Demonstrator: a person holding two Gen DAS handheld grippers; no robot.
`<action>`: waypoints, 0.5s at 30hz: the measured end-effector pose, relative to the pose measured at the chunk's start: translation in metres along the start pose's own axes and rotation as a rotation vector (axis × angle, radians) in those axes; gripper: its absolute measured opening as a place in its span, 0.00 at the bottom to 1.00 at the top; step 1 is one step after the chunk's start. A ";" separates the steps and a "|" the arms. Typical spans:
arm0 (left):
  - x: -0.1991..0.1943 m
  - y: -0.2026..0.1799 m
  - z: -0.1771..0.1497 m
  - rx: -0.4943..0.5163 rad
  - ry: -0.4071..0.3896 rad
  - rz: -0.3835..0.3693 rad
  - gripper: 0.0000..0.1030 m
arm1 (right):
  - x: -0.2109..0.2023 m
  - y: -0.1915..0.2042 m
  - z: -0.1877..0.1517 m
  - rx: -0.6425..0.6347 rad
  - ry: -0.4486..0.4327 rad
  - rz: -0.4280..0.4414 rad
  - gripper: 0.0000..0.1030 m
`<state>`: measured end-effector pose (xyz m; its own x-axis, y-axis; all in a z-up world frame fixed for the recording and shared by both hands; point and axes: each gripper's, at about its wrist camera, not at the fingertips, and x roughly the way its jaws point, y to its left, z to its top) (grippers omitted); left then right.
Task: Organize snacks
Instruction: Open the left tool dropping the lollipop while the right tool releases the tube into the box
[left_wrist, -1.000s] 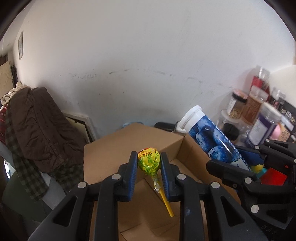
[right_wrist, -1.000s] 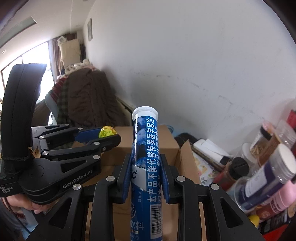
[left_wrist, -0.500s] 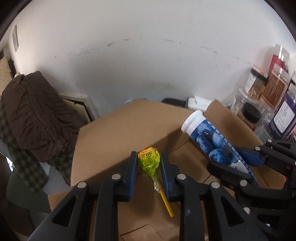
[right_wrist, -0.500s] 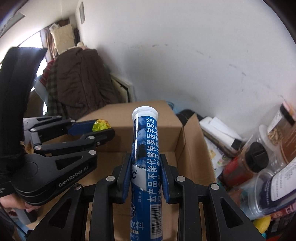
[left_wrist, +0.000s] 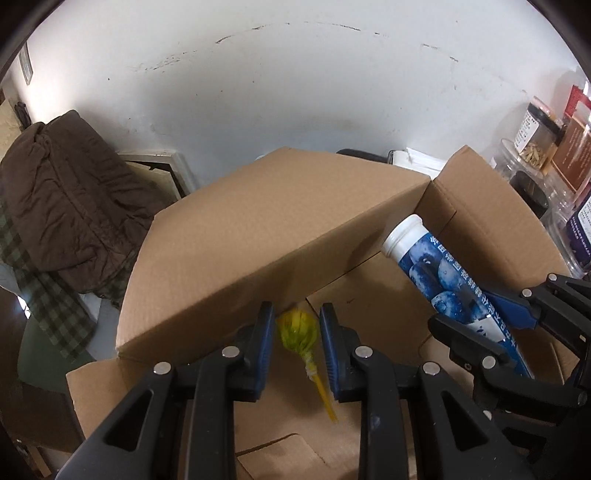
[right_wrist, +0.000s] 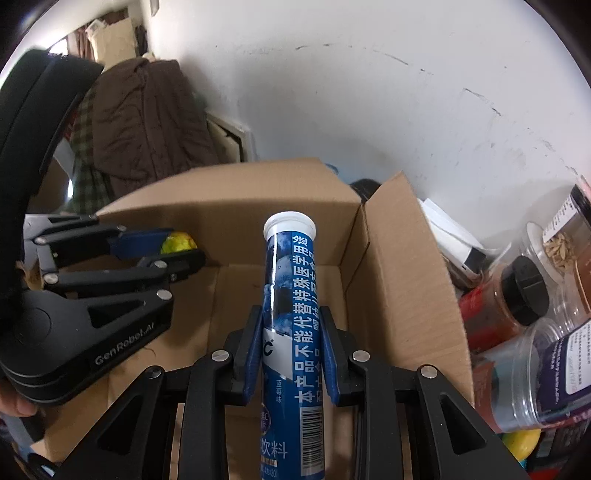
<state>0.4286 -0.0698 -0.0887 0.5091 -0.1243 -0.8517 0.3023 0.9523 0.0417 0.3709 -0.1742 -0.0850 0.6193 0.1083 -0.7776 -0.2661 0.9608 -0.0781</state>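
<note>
An open cardboard box (left_wrist: 258, 236) fills the left wrist view and also shows in the right wrist view (right_wrist: 402, 266). My left gripper (left_wrist: 296, 325) has opened over the box; the yellow-green lollipop (left_wrist: 298, 332) is blurred between the parted blue pads, dropping into the box. It shows in the right wrist view (right_wrist: 177, 242) by the left gripper (right_wrist: 166, 251). My right gripper (right_wrist: 291, 332) is shut on a blue blueberry drink-tablet tube (right_wrist: 291, 317) with a white cap, held over the box; the tube also shows in the left wrist view (left_wrist: 439, 273).
Several jars and bottles (right_wrist: 517, 306) crowd the right side beside the box. A brown jacket (left_wrist: 62, 206) hangs over a chair at left. A white wall stands behind. White packets (right_wrist: 450, 232) lie behind the box's right flap.
Both grippers have moved down over the box. The left jaws have widened and the lollipop has slipped lower between them, now blurred. The right gripper still holds the tube.
</note>
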 end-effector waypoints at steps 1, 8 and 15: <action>0.000 -0.001 0.000 0.001 0.003 0.001 0.25 | 0.002 0.000 0.000 -0.001 0.005 -0.001 0.27; -0.010 -0.001 -0.004 -0.006 -0.020 0.033 0.47 | -0.003 -0.002 -0.001 0.016 0.011 -0.015 0.29; -0.041 0.005 -0.006 -0.041 -0.081 0.039 0.47 | -0.036 -0.001 0.001 0.031 -0.035 -0.033 0.34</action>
<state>0.4041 -0.0584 -0.0568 0.5835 -0.1075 -0.8050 0.2483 0.9673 0.0509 0.3495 -0.1786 -0.0561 0.6529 0.0849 -0.7527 -0.2227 0.9713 -0.0837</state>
